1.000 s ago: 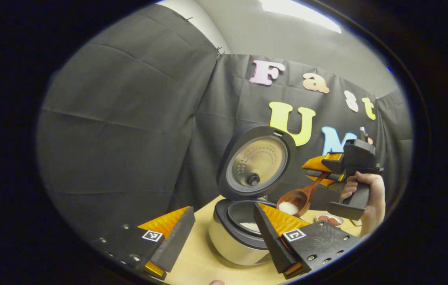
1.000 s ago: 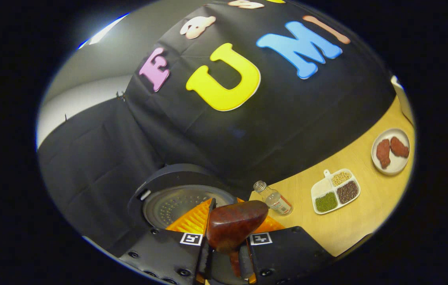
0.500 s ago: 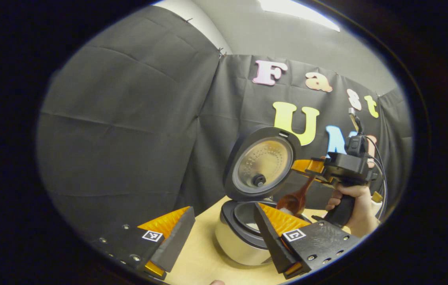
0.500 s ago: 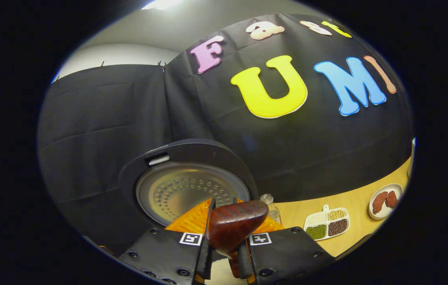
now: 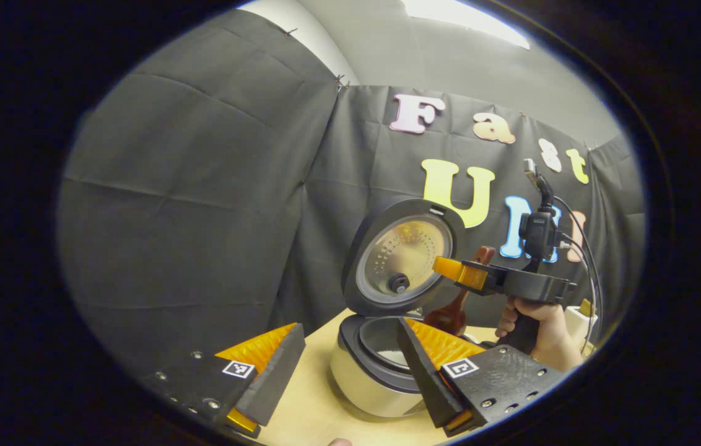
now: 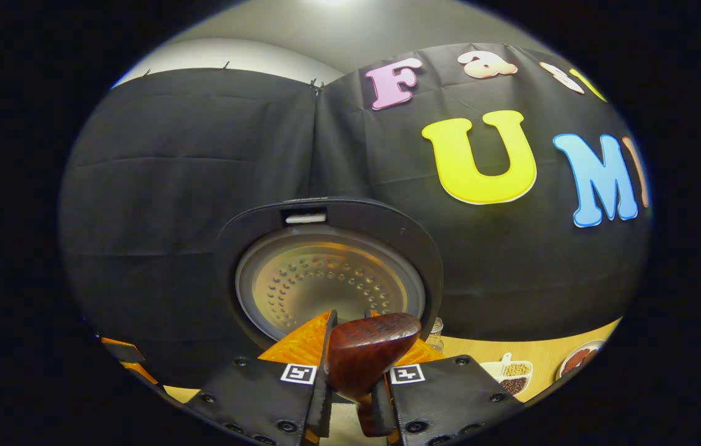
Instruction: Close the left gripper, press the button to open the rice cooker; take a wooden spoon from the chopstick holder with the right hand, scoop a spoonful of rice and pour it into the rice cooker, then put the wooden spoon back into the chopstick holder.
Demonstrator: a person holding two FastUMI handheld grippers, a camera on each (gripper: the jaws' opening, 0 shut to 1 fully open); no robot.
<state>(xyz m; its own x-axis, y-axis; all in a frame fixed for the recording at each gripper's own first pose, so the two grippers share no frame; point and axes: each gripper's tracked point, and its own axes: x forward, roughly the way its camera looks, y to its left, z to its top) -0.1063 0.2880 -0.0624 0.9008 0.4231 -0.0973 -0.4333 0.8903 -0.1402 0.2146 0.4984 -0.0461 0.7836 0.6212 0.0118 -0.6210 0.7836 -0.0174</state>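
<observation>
The rice cooker stands on the wooden table with its lid swung upright, and a little white rice lies in its inner pot. The right gripper, held in a hand above the pot, is clamped on the handle of the wooden spoon, whose bowl hangs down at the pot's far rim. The left gripper hovers near the cooker with its fingers spread wide, holding nothing; a divided dish of beans sits further along the table.
</observation>
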